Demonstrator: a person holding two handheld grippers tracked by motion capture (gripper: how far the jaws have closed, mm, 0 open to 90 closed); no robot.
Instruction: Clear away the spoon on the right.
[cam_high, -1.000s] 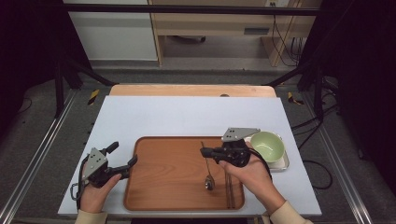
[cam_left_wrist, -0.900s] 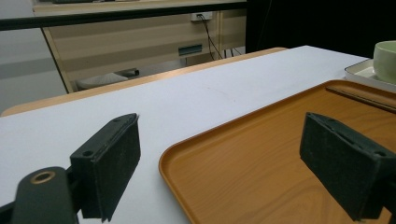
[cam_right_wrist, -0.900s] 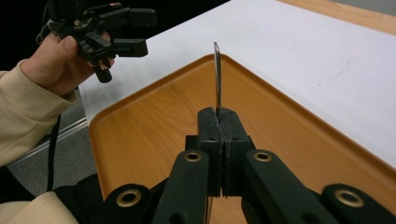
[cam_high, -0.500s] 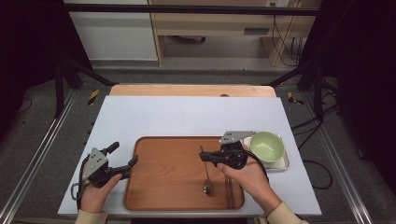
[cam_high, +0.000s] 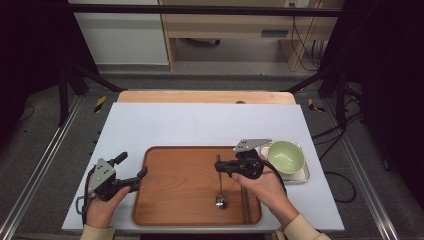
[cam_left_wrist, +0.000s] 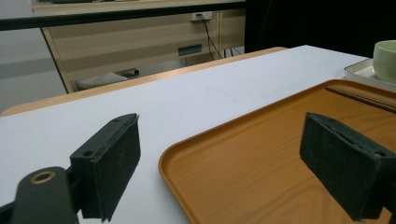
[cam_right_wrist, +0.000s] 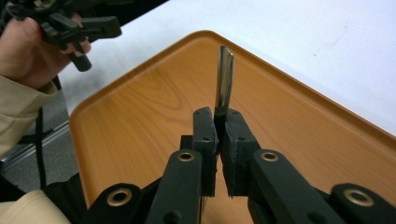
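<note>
1. Shifting since the earlier frame, the right gripper (cam_high: 220, 167) had carried the slim metal spoon (cam_high: 220, 185) toward the person across the oblong wooden tray (cam_high: 175, 200); in the high view, the spoon's long axis ran front to back, bowl nearest the person.
2. Left gripper view: its jaws gaped wide, straddling the tray's near rim (cam_left_wrist: 187, 154).
3. Right gripper view: its jaws pinched the spoon's handle (cam_right_wrist: 224, 79) above the tray.

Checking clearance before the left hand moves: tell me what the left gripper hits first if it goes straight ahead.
Probably the wooden tray: the open left gripper points at its near left corner, one of the fingers already over the rim. Height above it is unclear.
</note>
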